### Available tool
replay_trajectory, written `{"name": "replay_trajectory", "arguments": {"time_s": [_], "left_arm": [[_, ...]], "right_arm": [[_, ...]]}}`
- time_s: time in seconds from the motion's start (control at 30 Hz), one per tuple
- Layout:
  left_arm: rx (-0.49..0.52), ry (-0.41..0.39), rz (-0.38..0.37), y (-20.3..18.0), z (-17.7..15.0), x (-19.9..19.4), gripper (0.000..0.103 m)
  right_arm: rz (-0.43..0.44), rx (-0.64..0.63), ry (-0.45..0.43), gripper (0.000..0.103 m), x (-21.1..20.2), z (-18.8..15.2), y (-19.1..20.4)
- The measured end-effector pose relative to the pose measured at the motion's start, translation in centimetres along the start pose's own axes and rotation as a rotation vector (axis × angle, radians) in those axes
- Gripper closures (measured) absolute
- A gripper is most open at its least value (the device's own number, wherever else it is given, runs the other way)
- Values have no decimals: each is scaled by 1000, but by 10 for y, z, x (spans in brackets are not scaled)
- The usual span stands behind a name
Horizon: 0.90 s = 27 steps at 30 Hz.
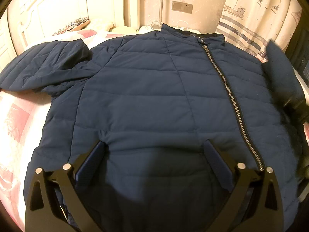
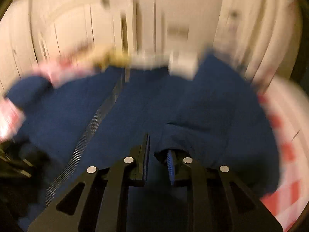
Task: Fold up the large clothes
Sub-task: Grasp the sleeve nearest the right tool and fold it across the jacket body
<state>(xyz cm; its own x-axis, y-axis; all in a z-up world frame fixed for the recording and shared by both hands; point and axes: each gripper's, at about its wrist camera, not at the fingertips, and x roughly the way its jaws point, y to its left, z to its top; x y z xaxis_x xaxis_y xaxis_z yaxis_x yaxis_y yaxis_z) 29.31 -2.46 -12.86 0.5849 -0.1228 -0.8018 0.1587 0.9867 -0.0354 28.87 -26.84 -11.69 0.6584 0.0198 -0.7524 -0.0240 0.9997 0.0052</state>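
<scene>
A navy quilted jacket [image 1: 154, 89] lies front up on the bed, its silver zipper [image 1: 229, 94] closed. Its left sleeve [image 1: 44, 65] is bent across the bed; the right sleeve [image 1: 280, 73] is lifted at the right edge, blurred. My left gripper [image 1: 154, 145] is open and hovers over the jacket's lower front, holding nothing. The right wrist view is motion-blurred. There my right gripper [image 2: 159, 147] has its jaws partly closed, and a fold of the jacket's sleeve [image 2: 195, 133] lies over the right fingertip [image 2: 171, 162]. The zipper [image 2: 92, 127] runs to its left.
The bed has a pink and white patchwork cover [image 1: 17, 119]. A white headboard [image 1: 63, 5] and pillows [image 1: 77, 24] are at the back left. A wall socket [image 1: 182, 6] and a curtain with boats [image 1: 256, 17] are behind.
</scene>
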Motion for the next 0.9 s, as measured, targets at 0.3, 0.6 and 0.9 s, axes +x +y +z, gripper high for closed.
{"name": "replay_trajectory", "arguments": {"time_s": [0.3,0.6,0.9], "left_arm": [[-7,-5,-10,2,0,-1,2],[-4,-6,-9,1,0,-1,2],[-4,-6,-9,1,0,0,2]], "right_arm": [[204,110,-20,23,-62,-28,-39],[405,830,-132,31,-70,-94,-214],[315,1090,-189,39,-22,-76,-251]]}}
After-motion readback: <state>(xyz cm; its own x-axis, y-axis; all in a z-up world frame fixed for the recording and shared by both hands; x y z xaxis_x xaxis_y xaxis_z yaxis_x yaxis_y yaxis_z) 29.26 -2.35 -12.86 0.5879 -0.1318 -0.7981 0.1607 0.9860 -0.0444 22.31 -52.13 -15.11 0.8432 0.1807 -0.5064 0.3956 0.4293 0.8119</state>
